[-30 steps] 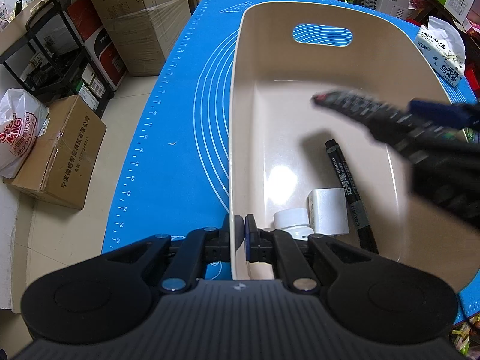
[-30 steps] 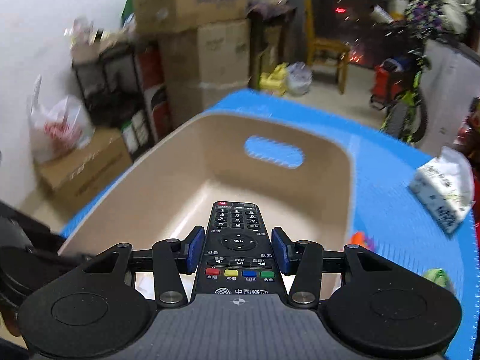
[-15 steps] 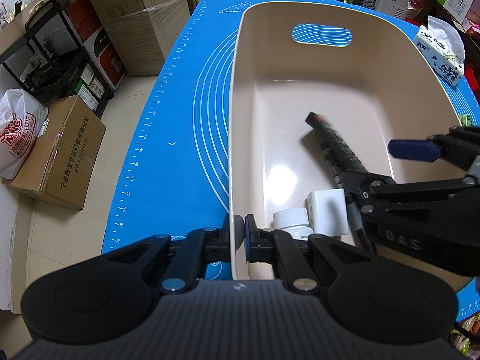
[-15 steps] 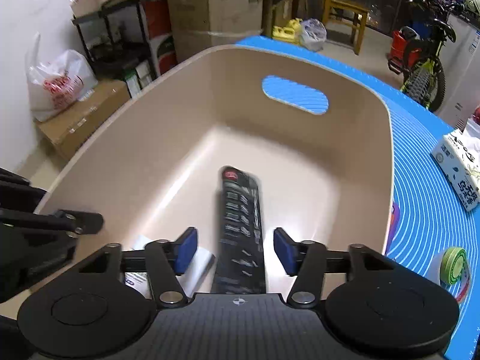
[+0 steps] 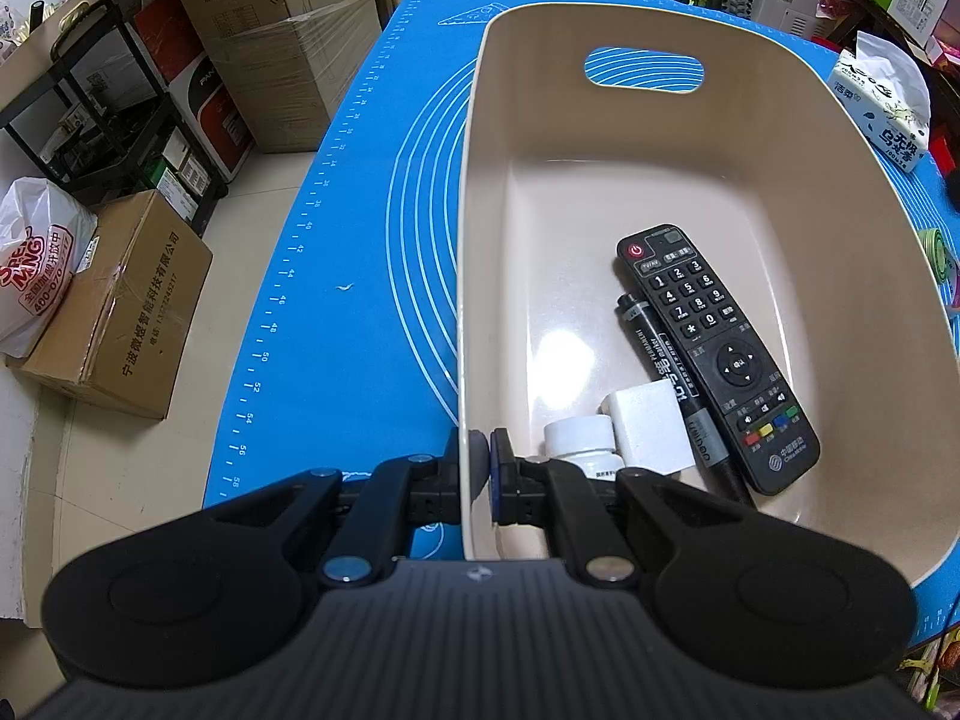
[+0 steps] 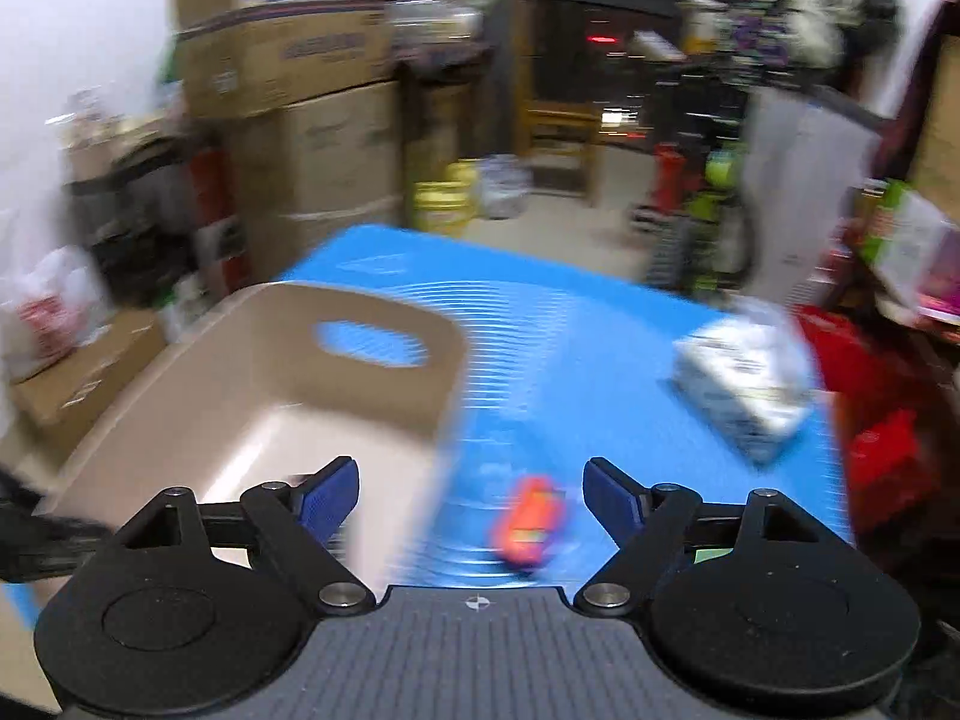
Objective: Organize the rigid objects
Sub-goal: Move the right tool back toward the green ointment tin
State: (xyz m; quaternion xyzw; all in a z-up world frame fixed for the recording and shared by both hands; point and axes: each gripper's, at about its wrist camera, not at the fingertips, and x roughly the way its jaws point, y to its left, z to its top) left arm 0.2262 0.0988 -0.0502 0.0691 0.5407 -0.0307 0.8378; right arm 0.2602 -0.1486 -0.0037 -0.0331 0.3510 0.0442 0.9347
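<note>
Left wrist view: left gripper (image 5: pixel 477 459) at lower centre, jaws clamped on the near-left wall of the beige bin (image 5: pixel 474 228).
Bin contents: remote control (image 5: pixel 717 354), black marker (image 5: pixel 675 387), white block (image 5: pixel 651 429) and white bottle (image 5: pixel 582 438), grouped lower right of the bin floor.
Right wrist view: right gripper (image 6: pixel 471 495) spread wide, holding nothing; frame blurred.
Mat: blue mat (image 6: pixel 570 348) carries an orange object (image 6: pixel 528 522) at lower centre and a tissue pack (image 6: pixel 744 378) at right.
</note>
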